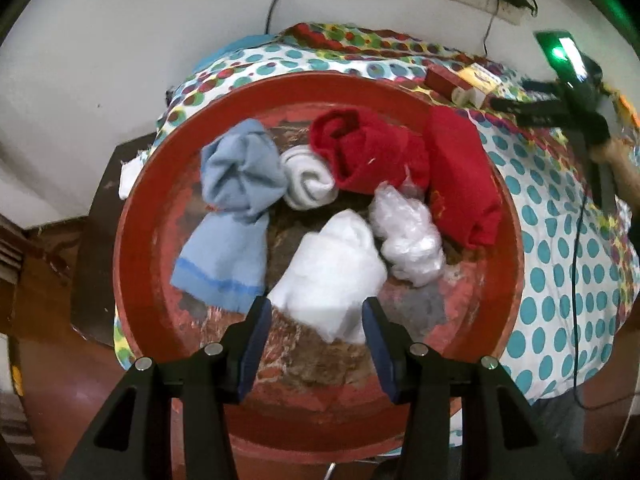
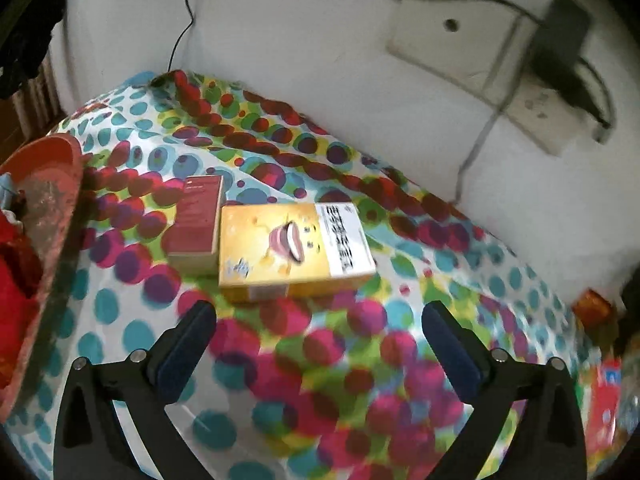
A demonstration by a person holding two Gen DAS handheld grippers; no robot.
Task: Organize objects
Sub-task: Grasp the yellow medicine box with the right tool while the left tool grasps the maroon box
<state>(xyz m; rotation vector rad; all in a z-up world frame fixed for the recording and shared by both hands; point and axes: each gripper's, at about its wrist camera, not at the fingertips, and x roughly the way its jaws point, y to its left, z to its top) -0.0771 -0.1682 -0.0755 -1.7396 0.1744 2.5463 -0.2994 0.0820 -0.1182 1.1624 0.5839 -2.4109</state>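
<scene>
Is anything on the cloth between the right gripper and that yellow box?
Nothing visible. The right gripper stands open, and only bare dotted tablecloth lies between its fingers and the yellow box. The red box sits against the yellow one's left side, not in the path.

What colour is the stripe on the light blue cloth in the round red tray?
A darker blue, across the light blue cloth, clearest in the left wrist view.

Left wrist camera looks steeply down, close over red tub [image 1: 160,216]. Right wrist camera looks down at boxes on spotted cloth [image 2: 320,380]. Both see tub, yellow box [image 2: 292,248], cloth, wall.
</scene>
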